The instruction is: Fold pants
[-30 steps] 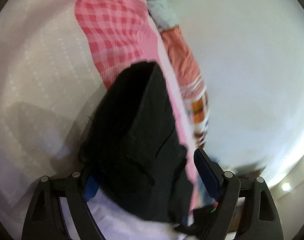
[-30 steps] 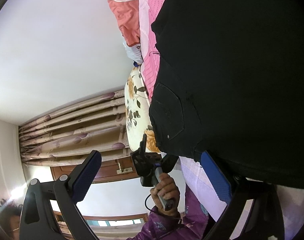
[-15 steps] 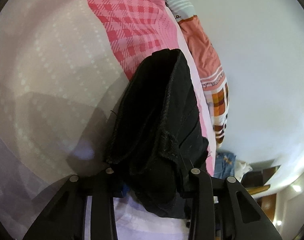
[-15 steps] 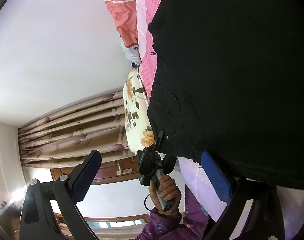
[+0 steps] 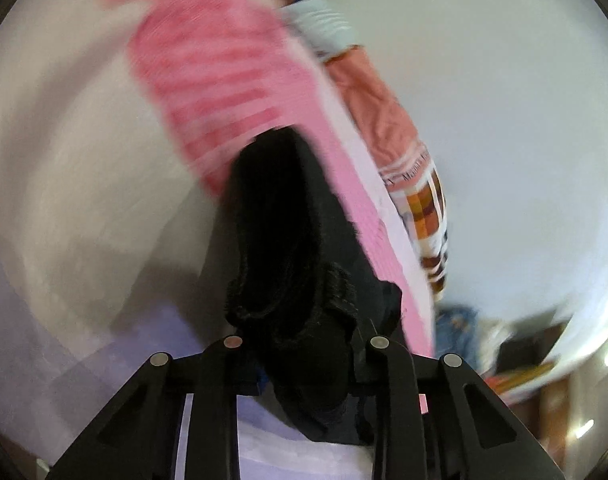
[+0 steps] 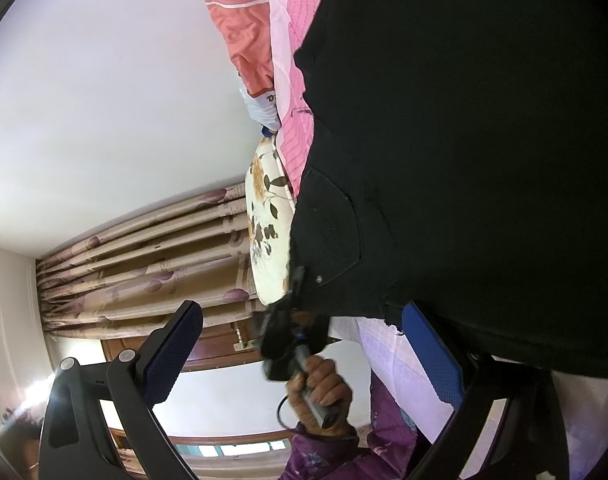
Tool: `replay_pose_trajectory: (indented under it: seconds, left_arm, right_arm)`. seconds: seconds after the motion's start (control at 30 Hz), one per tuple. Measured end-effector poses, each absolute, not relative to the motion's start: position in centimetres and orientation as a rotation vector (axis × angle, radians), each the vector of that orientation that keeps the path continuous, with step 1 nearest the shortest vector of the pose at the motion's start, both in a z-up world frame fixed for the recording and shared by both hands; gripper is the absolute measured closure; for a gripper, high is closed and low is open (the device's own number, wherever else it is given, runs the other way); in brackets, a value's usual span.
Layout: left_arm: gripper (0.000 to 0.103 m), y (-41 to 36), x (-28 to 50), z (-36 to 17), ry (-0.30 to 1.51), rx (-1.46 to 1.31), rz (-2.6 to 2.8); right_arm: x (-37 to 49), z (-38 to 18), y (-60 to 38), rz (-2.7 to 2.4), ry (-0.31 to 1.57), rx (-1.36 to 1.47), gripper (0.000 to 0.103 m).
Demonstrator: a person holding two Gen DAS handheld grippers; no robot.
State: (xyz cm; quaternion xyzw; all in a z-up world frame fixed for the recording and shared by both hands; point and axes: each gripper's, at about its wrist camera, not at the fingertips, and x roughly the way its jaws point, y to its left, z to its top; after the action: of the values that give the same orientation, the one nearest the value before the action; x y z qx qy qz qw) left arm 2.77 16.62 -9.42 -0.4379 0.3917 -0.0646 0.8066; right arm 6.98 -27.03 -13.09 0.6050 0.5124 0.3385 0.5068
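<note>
Pants: black pants (image 5: 300, 264) are laid across the pink checked bedcover (image 5: 224, 80); one bunched end is gathered up at the left gripper, while the waist part with a back pocket (image 6: 327, 232) is seen spread flat in the right wrist view.
Left gripper: left gripper (image 5: 304, 360) has just been closing, and thick black fabric is now clenched between its fingers; the picture is motion-blurred, so the depth of the bite cannot be read exactly.
Right gripper: right gripper (image 6: 300, 344) is held with jaws wide apart and nothing between the blue pads (image 6: 172, 352); one pad is seen just beside the pants' lower edge, though contact cannot be confirmed.
Person: a hand (image 6: 319, 388) on the left gripper's handle and a purple sleeve (image 6: 331, 452) are visible beyond the bed edge.
Step judged: the gathered end is probably being lifted so that it can be carried over the rest of the garment.
Handling advice: all layers should be kept in the pinch; the end is best raised only enough to clear the bedcover, then drawn over in a straight line so edges are matched.
Right side advice: the flat waist part may be pinned or gripped so that it is not dragged.
Risk: the bedcover could be caught up with the fabric, or an inner layer could slip out and skew the fold.
</note>
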Motion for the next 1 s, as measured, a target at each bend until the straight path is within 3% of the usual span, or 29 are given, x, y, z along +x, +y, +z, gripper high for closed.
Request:
replay_pose_trajectory:
  seconds: [0.2,0.6,1.0]
  left_arm:
    - [0.076,13.6,3.1,-4.9,0.805,-0.767,-0.169]
    - [0.076,10.6,4.1,-2.3,0.794,-0.644,-0.165]
    - [0.076,2.9,5.2,2.1,0.741,-0.410,-0.291]
  right_arm:
    - [7.2,-11.0,-27.4,0.871,1.174,1.412,0.003]
    - [7.5,-10.1,-30.0,0.831,1.098,1.419,0.003]
    - [7.7,-7.9,-35.0,0.743,1.002,1.393,0.003]
